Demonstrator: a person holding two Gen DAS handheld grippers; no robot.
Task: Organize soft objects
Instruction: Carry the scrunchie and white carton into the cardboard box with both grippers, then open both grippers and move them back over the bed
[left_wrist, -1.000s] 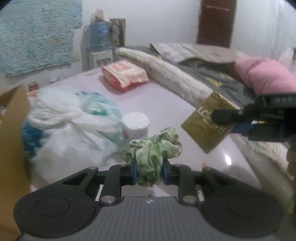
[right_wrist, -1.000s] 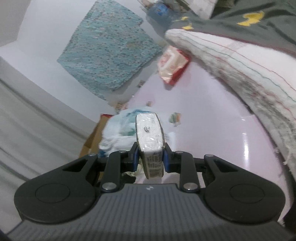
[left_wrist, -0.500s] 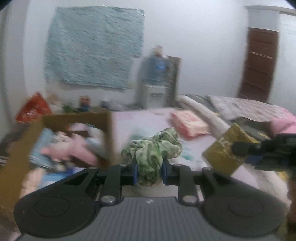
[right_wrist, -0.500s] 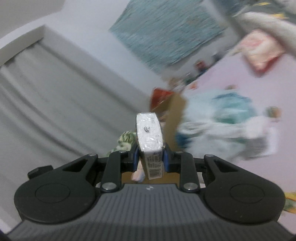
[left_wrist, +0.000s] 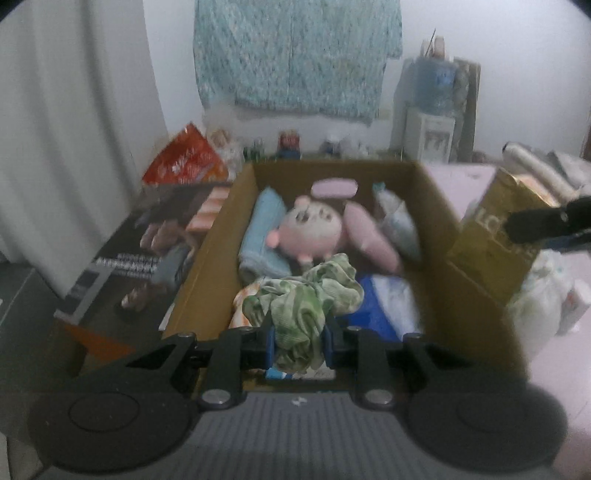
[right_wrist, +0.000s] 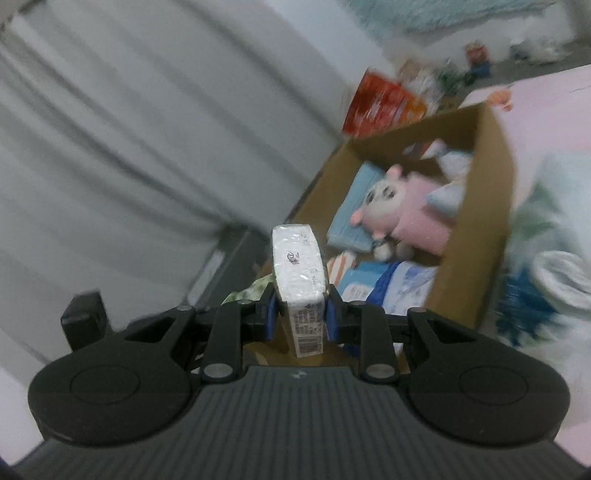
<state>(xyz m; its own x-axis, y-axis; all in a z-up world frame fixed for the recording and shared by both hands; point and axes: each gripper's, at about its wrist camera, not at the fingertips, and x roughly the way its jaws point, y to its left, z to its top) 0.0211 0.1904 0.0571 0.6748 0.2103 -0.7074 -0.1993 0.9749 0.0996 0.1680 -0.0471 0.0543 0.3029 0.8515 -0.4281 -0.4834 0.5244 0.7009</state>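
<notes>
One cardboard box (left_wrist: 436, 206), pink plush toy (left_wrist: 310, 230) inside.

Blurred throughout by motion. Lettering on the gold packet (left_wrist: 491, 243) cut short behind the black finger crossing it. Print on the red snack bag (left_wrist: 184, 162) too smeared to read. Cardboard box (right_wrist: 480, 206) near corner hidden behind the wrapped tissue pack (right_wrist: 299, 273). Water dispenser (left_wrist: 432, 110) label illegible.
</notes>
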